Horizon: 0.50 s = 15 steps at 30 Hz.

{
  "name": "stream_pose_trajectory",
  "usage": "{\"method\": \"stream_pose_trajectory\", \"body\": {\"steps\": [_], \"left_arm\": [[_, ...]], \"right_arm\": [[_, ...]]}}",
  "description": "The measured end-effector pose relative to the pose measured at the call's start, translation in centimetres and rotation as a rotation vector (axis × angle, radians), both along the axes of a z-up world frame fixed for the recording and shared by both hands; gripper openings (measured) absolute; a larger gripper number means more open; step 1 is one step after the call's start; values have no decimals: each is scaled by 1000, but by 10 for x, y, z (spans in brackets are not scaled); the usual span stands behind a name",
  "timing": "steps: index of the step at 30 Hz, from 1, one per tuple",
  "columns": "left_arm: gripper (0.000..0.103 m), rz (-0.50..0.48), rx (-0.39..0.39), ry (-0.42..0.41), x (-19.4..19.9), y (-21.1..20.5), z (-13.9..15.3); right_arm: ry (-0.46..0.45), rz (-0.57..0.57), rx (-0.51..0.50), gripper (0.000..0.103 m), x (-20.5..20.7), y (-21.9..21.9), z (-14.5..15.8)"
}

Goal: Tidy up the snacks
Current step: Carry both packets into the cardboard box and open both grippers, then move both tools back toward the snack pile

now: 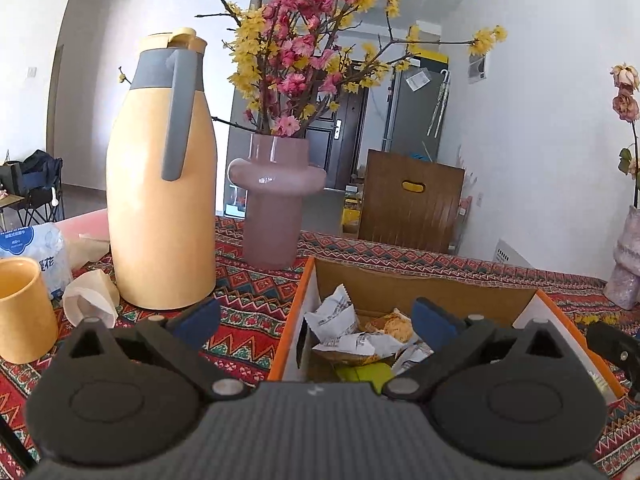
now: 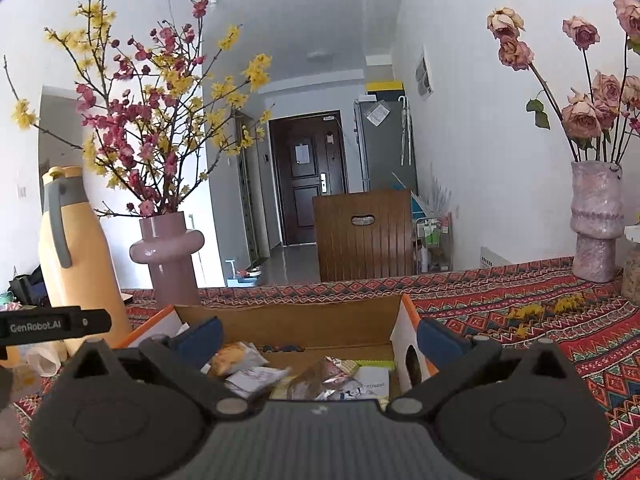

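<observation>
Cardboard, open-topped and trimmed in orange, is where the work sits: the box (image 1: 424, 280) fills the lower centre of both views, on a red patterned tablecloth (image 1: 248, 280). Inside lie the snacks (image 1: 340, 328), a loose heap of white crinkled wrappers, a yellowish biscuit pack and a green packet, low against the near wall.

Both tools hang just above the box mouth. The left gripper (image 1: 316, 316) has its blue pads spread as wide as they go, nothing between them; its left finger (image 1: 196, 316) sits outside the orange edge, over the cloth. The right gripper (image 2: 320, 332) is likewise fully spread and empty, with wrappers lying below the gap.

My reading is that packets have just been let go into the box and the step in hand is a release. Next would come either fetching another snack or tidying the heap, which calls for lifting clear of the rim first.

Room is tight at centre left of the left view: a tall yellow flask (image 1: 160, 184) and a pink vase (image 1: 276, 196) stand just beside the box, branches overhanging. Right of the box in the right view the cloth lies open, until a second vase (image 2: 596, 220) at far right
</observation>
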<state>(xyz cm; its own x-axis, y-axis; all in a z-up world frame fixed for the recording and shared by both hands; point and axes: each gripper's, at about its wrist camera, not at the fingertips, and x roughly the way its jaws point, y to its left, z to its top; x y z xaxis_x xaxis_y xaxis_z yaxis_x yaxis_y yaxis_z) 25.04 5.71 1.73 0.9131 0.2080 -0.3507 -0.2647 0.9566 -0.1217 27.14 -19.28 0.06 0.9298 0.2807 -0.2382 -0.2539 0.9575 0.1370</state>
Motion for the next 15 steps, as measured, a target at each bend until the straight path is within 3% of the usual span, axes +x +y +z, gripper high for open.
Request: {"method": "stream_pose_trajectory", "body": {"steps": [7, 15], "left_arm": [[103, 12, 3, 1, -4, -2, 1], [103, -5, 8, -37, -30, -13, 24]], "right_arm": [[-9, -6, -1, 103, -3, 0, 0], [-49, 2, 1, 103, -16, -2, 15]]}}
